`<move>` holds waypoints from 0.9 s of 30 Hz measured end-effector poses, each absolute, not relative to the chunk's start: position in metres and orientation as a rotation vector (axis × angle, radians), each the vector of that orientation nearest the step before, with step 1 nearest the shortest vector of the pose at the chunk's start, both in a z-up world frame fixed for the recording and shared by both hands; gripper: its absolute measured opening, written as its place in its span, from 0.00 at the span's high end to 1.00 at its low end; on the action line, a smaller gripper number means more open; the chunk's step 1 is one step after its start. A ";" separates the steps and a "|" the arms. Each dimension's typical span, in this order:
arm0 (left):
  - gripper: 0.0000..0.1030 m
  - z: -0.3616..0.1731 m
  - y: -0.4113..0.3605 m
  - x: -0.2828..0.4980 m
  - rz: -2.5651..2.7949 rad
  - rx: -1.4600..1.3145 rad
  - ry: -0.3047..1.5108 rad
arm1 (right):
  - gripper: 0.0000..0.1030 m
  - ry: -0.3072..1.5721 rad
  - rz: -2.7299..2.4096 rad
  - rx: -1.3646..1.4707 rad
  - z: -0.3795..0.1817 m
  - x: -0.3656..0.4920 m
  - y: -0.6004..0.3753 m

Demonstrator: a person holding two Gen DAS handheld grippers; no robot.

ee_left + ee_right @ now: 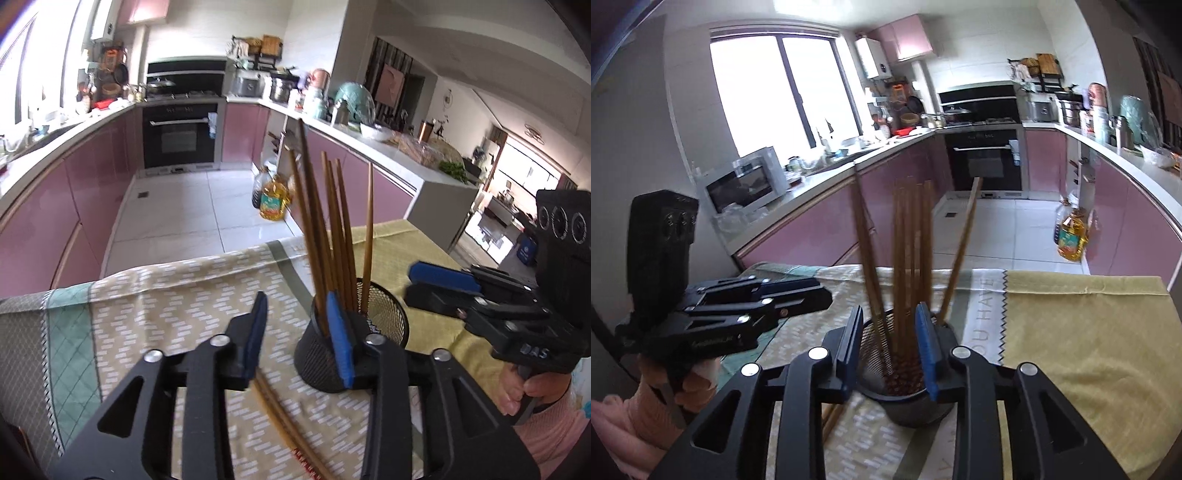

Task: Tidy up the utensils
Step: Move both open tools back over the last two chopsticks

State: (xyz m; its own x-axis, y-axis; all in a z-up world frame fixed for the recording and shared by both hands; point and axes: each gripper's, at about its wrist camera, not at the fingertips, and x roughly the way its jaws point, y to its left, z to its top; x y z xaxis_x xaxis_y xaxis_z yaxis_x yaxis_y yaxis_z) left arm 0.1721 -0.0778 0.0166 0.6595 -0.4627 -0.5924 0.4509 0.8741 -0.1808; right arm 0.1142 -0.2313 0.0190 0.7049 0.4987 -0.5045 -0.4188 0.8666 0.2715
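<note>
Two handheld grippers frame a black mesh holder [354, 332] that stands upright on a cloth-covered tabletop [166, 306].

Seen from the left wrist camera, the left gripper [299, 332] has its fingers apart with nothing pressed between them. Its right blue pad overlaps the near wall of the holder, though whether it touches is unclear. The holder sits at about 1 o'clock from the gap between the fingers. Several brown chopsticks [332, 221] stand in it, long axes near vertical, tips pointing up and fanning slightly: the tallest leans toward 11 o'clock, and one thin stick at the right stands almost straight. A loose pair of chopsticks [284, 421] lies flat on the cloth below the gripper, its long axis running from 11 o'clock down to 5 o'clock.

At 3 o'clock in that view the right gripper [410, 284] points toward 9 o'clock, held by a hand [524, 387] in a pink sleeve.

From the right wrist camera, the right gripper's fingers [849, 347] are also parted, empty, straddling the holder's near rim. The standing chopsticks rise at 12 o'clock, blurred; one leans toward 1 o'clock. The left gripper shows at 9 o'clock. A yellow cloth [1082, 339] covers the tabletop at 3 o'clock.
</note>
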 end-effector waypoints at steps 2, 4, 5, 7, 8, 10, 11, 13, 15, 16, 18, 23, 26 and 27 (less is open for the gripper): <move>0.60 0.013 -0.066 0.161 -0.500 -0.023 0.662 | 0.69 0.601 0.557 0.147 0.016 0.102 -0.228; 0.56 0.007 -0.056 0.153 -0.483 -0.025 0.670 | 0.66 0.621 0.599 0.143 0.009 0.092 -0.220; 0.53 0.004 -0.050 0.149 -0.470 -0.025 0.678 | 0.66 0.635 0.612 0.135 0.004 0.089 -0.216; 0.52 -0.007 -0.039 0.142 -0.440 -0.028 0.698 | 0.66 0.674 0.627 0.116 -0.007 0.086 -0.205; 0.51 -0.014 -0.035 0.139 -0.434 -0.034 0.717 | 0.66 0.705 0.633 0.106 -0.017 0.085 -0.198; 0.50 -0.027 -0.030 0.136 -0.414 -0.032 0.749 | 0.66 0.771 0.647 0.108 -0.037 0.086 -0.186; 0.50 -0.035 -0.027 0.134 -0.395 -0.023 0.764 | 0.66 0.797 0.649 0.110 -0.045 0.087 -0.181; 0.50 -0.049 -0.023 0.130 -0.379 -0.025 0.799 | 0.66 0.837 0.644 0.102 -0.058 0.089 -0.171; 0.50 -0.060 -0.020 0.127 -0.372 -0.033 0.825 | 0.66 0.873 0.633 0.085 -0.070 0.090 -0.162; 0.50 -0.066 -0.019 0.125 -0.369 -0.034 0.837 | 0.66 0.888 0.624 0.081 -0.074 0.092 -0.159; 0.50 -0.072 -0.021 0.122 -0.355 -0.025 0.849 | 0.66 0.906 0.606 0.070 -0.081 0.095 -0.155; 0.50 -0.080 -0.026 0.120 -0.359 -0.010 0.866 | 0.67 0.924 0.560 0.037 -0.090 0.096 -0.147; 0.50 -0.083 -0.028 0.119 -0.366 -0.010 0.870 | 0.68 0.916 0.534 -0.008 -0.089 0.097 -0.139; 0.50 -0.083 -0.029 0.119 -0.367 -0.010 0.871 | 0.68 0.910 0.523 -0.028 -0.088 0.097 -0.135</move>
State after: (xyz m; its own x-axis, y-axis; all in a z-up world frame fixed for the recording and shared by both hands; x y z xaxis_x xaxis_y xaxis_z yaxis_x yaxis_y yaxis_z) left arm 0.1188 -0.0285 -0.0832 0.5857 -0.3188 -0.7452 0.3106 0.9375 -0.1569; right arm 0.0965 -0.1352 -0.0883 0.4983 0.4205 -0.7582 -0.4435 0.8751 0.1938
